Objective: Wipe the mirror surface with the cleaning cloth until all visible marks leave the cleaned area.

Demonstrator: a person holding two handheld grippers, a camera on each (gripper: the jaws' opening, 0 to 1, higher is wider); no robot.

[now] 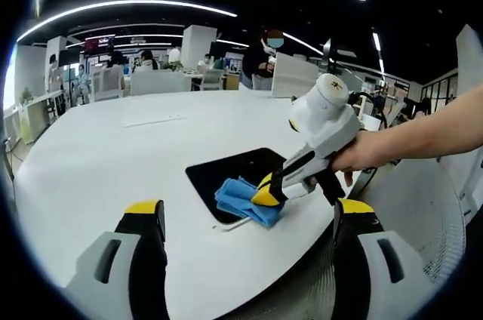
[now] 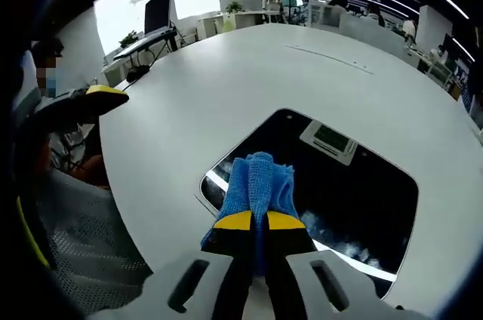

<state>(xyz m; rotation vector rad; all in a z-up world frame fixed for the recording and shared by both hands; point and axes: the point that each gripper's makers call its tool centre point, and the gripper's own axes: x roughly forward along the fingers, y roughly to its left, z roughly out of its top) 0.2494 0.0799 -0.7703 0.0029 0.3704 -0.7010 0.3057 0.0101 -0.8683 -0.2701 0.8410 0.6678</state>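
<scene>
A flat rectangular mirror [image 2: 347,199] lies on the white table [image 2: 226,86], dark and reflecting the ceiling, with pale smudges near its close edge. My right gripper [image 2: 258,222] is shut on a blue cleaning cloth [image 2: 260,180], which rests on the mirror's near-left corner. In the left gripper view the mirror [image 1: 245,173] lies ahead, and the right gripper [image 1: 268,193], held by a hand, presses the cloth [image 1: 241,199] onto its near corner. My left gripper [image 1: 249,218] hangs open above the table edge, short of the mirror, holding nothing.
A mesh office chair [image 1: 423,222] stands at the table's edge by the hand. Another mesh chair [image 2: 83,252] sits beside the table in the right gripper view. People and desks [image 1: 151,71] fill the far background.
</scene>
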